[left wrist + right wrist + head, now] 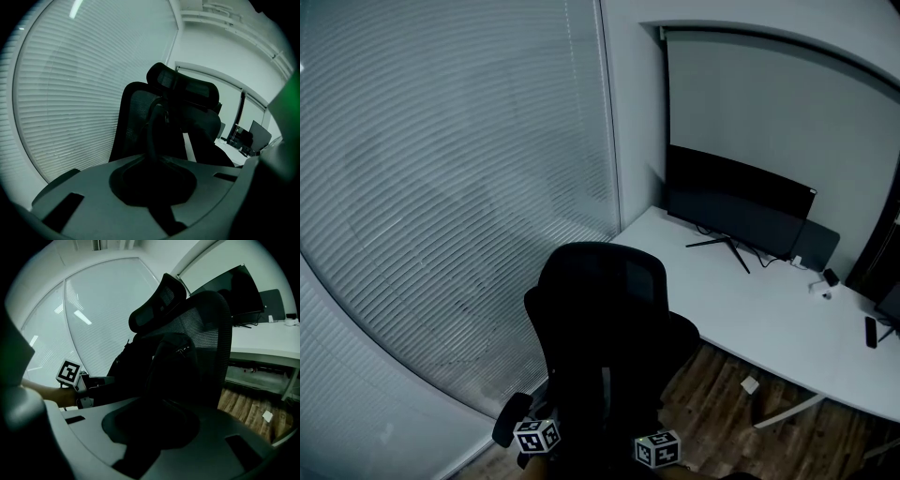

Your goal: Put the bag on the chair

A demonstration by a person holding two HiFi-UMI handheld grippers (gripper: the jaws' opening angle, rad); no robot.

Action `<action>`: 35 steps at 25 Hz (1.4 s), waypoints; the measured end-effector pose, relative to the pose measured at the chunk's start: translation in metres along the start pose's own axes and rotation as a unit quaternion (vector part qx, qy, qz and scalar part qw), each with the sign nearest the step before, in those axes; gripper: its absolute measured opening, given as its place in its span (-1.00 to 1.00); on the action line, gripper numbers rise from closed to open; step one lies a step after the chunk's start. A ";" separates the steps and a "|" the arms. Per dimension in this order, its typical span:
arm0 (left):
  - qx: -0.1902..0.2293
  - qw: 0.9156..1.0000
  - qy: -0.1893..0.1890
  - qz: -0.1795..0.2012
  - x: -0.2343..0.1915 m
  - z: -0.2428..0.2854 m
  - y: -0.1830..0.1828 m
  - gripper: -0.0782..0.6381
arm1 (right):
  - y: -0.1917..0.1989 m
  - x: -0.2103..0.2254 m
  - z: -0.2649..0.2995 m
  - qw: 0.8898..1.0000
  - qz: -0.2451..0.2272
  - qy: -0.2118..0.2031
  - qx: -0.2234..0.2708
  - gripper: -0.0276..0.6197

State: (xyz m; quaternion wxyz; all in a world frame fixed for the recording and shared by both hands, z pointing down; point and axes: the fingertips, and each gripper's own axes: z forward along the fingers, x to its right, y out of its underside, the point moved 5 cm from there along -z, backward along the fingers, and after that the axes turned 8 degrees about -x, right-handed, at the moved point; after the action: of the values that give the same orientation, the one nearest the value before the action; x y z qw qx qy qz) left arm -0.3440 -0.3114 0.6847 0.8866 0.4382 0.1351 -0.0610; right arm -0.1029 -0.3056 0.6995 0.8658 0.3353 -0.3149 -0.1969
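The black office chair (602, 309) stands by the blinds with its back towards me, and the room is dim. In the left gripper view a thin black bag strap (152, 133) rises out of my left gripper (152, 185), which is shut on it in front of the chair's mesh back (133, 117). In the right gripper view the black bag (176, 373) hangs dark against the chair back (211, 333), and my right gripper (150, 427) is shut on its fabric. Both marker cubes (536, 436) (658, 448) show at the bottom of the head view. The bag's outline there is lost in shadow.
A white desk (750, 309) runs along the right behind the chair, with a dark monitor (736, 202) and small items on it. Closed blinds (450, 187) fill the left side. Wooden floor (722, 412) shows under the desk, with a white scrap (750, 384) lying on it.
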 end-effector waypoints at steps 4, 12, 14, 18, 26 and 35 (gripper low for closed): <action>-0.003 1.000 -0.003 0.010 -0.009 0.007 -0.002 -0.72 | -0.002 -0.002 0.007 1.000 -0.001 -0.004 0.003 -0.59; -0.026 0.999 -0.022 0.029 -0.020 0.015 -0.003 -0.70 | -0.006 -0.012 0.014 0.999 -0.004 -0.040 0.013 -0.40; -0.029 0.999 -0.028 0.026 -0.022 0.015 -0.003 -0.69 | -0.006 -0.014 0.015 0.999 -0.004 -0.047 0.014 -0.36; -0.033 0.999 -0.041 0.013 -0.028 0.019 -0.001 -0.63 | -0.005 -0.014 0.012 0.997 0.006 -0.072 0.018 -0.27; -0.038 0.998 -0.055 -0.001 -0.038 0.025 0.000 -0.50 | -0.003 -0.009 -0.005 0.996 0.027 -0.083 0.025 -0.25; -0.039 0.998 -0.054 -0.018 -0.040 0.017 0.005 0.04 | -0.002 0.000 -0.019 0.996 0.030 -0.073 0.037 -0.25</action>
State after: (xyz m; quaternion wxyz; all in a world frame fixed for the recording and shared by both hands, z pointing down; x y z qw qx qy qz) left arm -0.3777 -0.3224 0.7106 0.9076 0.3972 0.0971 -0.0956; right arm -0.0903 -0.2980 0.6865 0.8333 0.3418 -0.3941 -0.1828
